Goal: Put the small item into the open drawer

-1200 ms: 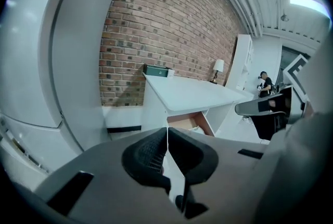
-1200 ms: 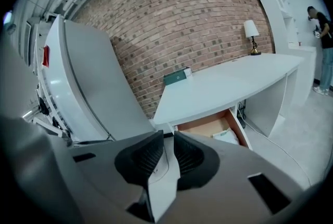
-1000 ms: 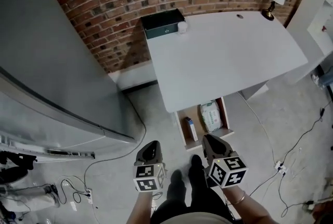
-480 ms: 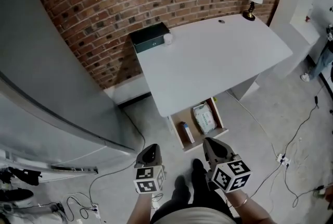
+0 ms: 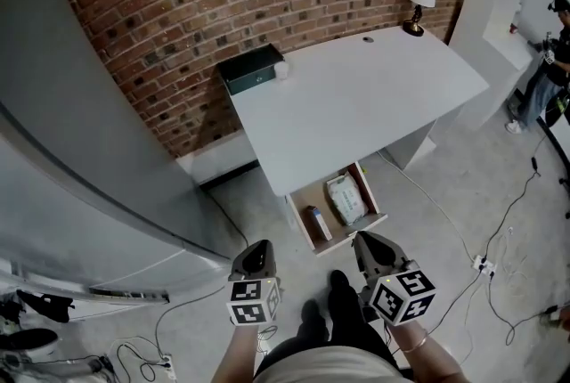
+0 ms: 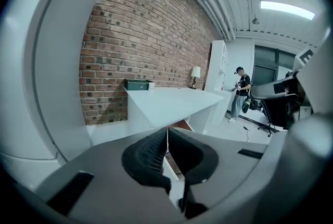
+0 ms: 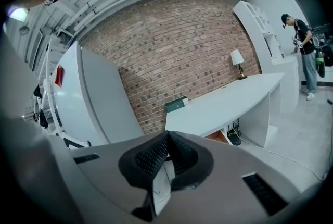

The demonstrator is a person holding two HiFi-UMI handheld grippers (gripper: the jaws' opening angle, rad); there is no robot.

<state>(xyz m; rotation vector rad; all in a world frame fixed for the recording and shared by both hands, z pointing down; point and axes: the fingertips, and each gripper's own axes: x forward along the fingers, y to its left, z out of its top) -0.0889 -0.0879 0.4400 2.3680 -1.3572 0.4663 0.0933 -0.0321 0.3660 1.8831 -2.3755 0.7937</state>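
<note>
Just in front of the drawer, on its left side, the left gripper is held up in the air. Its jaws are pressed together on nothing. It points forward and a bit down, towards the drawer. Inside the drawer, on the left, lies the small item, with a white packet next to it on the right. So the job looks done, and that is likely why both grippers hold nothing and sit back from the drawer. In front of the drawer on its right side, the right gripper is squeezed closed too, with nothing in it. It also tips a little down, side by side with the other one.
</note>
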